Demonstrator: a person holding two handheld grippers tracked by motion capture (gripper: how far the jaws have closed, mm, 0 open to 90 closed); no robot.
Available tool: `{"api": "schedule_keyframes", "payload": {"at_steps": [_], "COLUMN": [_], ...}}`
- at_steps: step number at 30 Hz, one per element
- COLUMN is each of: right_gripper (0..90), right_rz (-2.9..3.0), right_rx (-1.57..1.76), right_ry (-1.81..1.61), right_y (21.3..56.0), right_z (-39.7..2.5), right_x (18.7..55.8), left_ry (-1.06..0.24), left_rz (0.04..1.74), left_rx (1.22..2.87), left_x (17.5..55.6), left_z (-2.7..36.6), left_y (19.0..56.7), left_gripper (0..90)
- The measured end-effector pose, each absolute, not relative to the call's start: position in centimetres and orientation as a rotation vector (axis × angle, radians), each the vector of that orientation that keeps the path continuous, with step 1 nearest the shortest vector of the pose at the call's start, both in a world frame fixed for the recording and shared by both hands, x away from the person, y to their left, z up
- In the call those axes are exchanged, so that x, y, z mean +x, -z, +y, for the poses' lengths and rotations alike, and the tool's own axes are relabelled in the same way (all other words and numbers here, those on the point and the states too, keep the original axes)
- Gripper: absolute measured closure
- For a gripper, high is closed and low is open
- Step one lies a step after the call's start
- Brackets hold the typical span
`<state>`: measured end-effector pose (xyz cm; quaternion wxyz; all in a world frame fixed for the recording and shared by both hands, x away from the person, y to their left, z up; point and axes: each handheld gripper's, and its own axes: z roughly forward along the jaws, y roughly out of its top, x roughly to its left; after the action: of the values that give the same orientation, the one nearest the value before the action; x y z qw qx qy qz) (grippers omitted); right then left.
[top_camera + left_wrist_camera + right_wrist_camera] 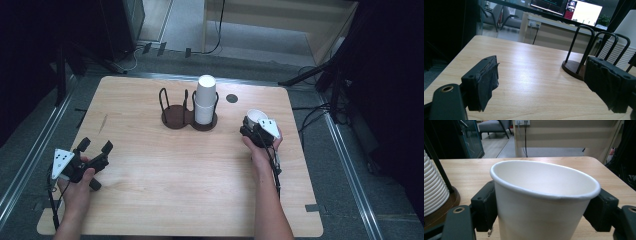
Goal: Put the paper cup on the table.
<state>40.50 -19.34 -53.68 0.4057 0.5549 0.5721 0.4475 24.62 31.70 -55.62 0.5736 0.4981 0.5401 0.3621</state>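
A white paper cup (pixel 541 202) stands upright, mouth up, between my right gripper's (pixel 544 207) jaws, which press on its two sides; its rim is squeezed slightly oval. In the high view that cup (pixel 256 116) and the right gripper (pixel 255 127) sit right of the holder. A dark two-ring cup holder (pixel 189 116) stands at the table's middle back, with a stack of white cups (pixel 205 99) upside down in its right ring and its left ring empty. My left gripper (pixel 95 147) rests near the table's left edge, open, with nothing between its jaws. In the left gripper view the holder (pixel 584 50) and stack (pixel 621 47) stand ahead at right.
The wooden table (pixel 150 170) has a round dark grommet (pixel 231 98) behind the holder. Cables and stand legs lie on the floor beyond the far edge. Metal rails run along both sides of the table.
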Motion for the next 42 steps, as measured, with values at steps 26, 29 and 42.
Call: {"api": "schedule_keyframes", "payload": {"at_steps": [26,29,42], "right_gripper": [0.0,0.0,0.0], "right_rz": [1.595,1.587,1.592], "right_rx": [1.341,1.339,1.280], "right_ry": [-1.203,-1.218,-1.283], "right_y": [52.2,51.8,50.6], "right_z": [-20.2,-20.4,-21.2], "right_x": [38.9,38.4,35.3], "left_ry": [-0.832,-0.834,-0.835], "left_rz": [1.269,1.269,1.271], "left_rx": [1.158,1.158,1.160], "left_x": [24.6,24.6,24.5], "left_z": [31.8,31.8,31.8], "left_y": [55.6,55.6,55.6], "left_gripper": [13.2,13.0,10.3]}}
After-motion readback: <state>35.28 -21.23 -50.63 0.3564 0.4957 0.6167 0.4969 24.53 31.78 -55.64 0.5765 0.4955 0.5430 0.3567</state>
